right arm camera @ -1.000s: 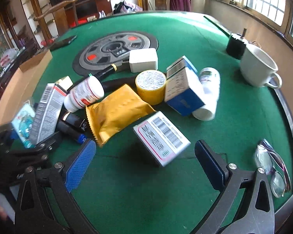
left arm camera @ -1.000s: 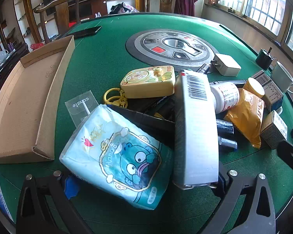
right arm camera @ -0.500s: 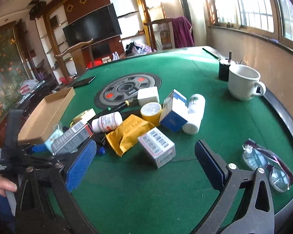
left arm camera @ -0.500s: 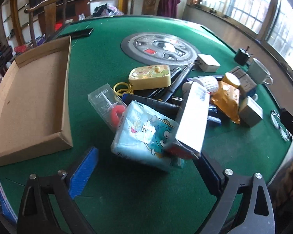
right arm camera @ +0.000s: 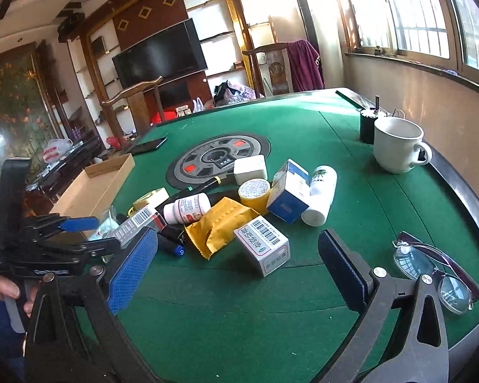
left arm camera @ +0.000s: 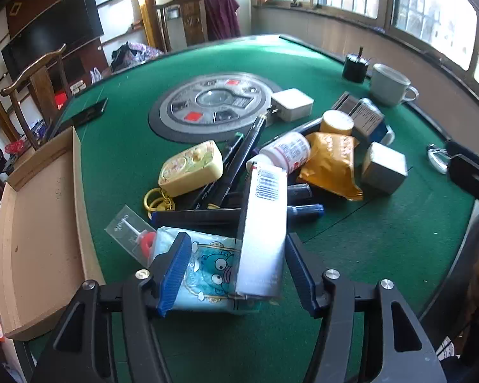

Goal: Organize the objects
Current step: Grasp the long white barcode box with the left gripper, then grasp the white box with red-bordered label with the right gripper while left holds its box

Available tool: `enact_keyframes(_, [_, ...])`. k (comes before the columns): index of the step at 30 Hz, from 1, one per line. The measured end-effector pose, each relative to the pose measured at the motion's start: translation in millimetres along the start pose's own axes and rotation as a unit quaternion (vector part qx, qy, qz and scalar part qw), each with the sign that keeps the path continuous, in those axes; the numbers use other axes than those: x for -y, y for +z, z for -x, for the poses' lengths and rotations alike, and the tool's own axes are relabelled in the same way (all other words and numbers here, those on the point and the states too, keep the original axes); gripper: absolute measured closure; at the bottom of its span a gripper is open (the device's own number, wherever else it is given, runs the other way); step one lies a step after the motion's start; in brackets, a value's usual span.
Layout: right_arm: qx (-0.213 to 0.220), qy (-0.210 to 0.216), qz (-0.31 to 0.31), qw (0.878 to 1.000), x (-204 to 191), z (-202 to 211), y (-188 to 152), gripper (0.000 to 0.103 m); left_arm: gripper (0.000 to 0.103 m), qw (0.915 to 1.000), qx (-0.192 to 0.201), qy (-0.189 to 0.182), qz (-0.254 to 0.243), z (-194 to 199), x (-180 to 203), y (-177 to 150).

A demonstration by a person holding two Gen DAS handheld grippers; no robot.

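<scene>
A pile of small objects lies on the green table. In the left wrist view my left gripper (left arm camera: 236, 271) is open around a light blue cartoon tissue pack (left arm camera: 204, 271) and a long white barcode box (left arm camera: 265, 229) leaning on it; whether the pads touch them I cannot tell. A cardboard tray (left arm camera: 38, 229) lies to the left. In the right wrist view my right gripper (right arm camera: 239, 268) is open and empty, above the table's near side, just in front of a small white barcode box (right arm camera: 265, 245). The left gripper (right arm camera: 76, 233) shows at far left.
In the pile are a yellow keychain case (left arm camera: 191, 169), black pens (left arm camera: 236, 159), a white pill bottle (left arm camera: 284, 153), an orange pouch (left arm camera: 332, 162), a yellow tape roll (right arm camera: 254, 191) and a blue-white box (right arm camera: 289, 191). A white mug (right arm camera: 397, 145) and glasses (right arm camera: 437, 265) are at right.
My left gripper has moved forward and its fingers now straddle the tissue pack and white box. My right gripper has lifted back and tilted up, still open.
</scene>
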State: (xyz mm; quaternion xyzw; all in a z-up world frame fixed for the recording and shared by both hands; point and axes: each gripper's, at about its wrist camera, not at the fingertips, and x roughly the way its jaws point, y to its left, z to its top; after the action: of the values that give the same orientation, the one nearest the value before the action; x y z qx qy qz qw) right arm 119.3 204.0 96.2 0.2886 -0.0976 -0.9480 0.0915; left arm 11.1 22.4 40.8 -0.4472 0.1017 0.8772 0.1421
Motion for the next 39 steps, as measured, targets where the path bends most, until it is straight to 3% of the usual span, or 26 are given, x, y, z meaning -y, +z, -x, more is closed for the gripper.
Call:
enact_keyframes(2, [0.002,-0.001,-0.005,1.0,3,0,-1,0.001,0.059,1.0,-0.001,0.003,-0.006,-5,3,2])
enact_keyframes(3, [0.004,-0.002,-0.008,1.0,5,1,-1,0.001,0.073,1.0,-0.003,0.002,-0.006,-8,5,4])
enact_keyframes(4, [0.004,-0.003,-0.011,1.0,7,1,-1,0.001,0.077,1.0,-0.006,-0.003,-0.002,-11,5,5])
enact_keyframes(10, [-0.006,-0.01,-0.027,1.0,18,-3,-2,0.001,0.076,0.9996,-0.028,-0.002,0.005,-34,9,10])
enact_keyframes(15, [-0.024,-0.012,-0.023,0.999,17,-9,-2,0.001,0.077,0.9989,0.003,-0.027,0.037,-24,0,3])
enact_keyframes(21, [-0.057,-0.016,0.048,0.997,2,-23,6,0.001,0.077,0.9956,0.041,-0.055,0.063,6,-14,-8])
enact_keyframes(25, [-0.094,-0.021,0.106,0.99,-2,-39,11,0.003,0.077,0.9938,0.044,-0.066,0.077,12,-26,-15])
enact_keyframes(28, [-0.128,-0.009,0.129,0.983,-2,-56,11,0.015,0.077,0.9925,0.049,-0.072,0.086,16,-30,-17])
enact_keyframes(29, [-0.134,-0.009,0.133,0.982,-2,-61,10,0.023,0.077,0.9923,0.05,-0.073,0.087,17,-31,-17])
enact_keyframes(33, [-0.152,-0.02,0.149,0.977,-3,-76,9,0.026,0.077,0.9916,0.054,-0.075,0.091,19,-35,-17])
enact_keyframes(34, [-0.154,-0.021,0.152,0.976,-3,-80,9,0.034,0.077,0.9914,0.056,-0.074,0.093,19,-36,-18])
enact_keyframes(35, [-0.161,-0.024,0.154,0.975,-3,-82,9,0.061,0.077,0.9913,0.056,-0.074,0.094,19,-37,-18])
enact_keyframes(36, [-0.169,-0.029,0.153,0.973,-2,-85,7,0.07,0.077,0.991,0.057,-0.075,0.096,19,-37,-18])
enact_keyframes(39, [-0.189,-0.033,0.148,0.97,-2,-88,2,0.07,0.077,0.9901,0.061,-0.075,0.102,20,-42,-18])
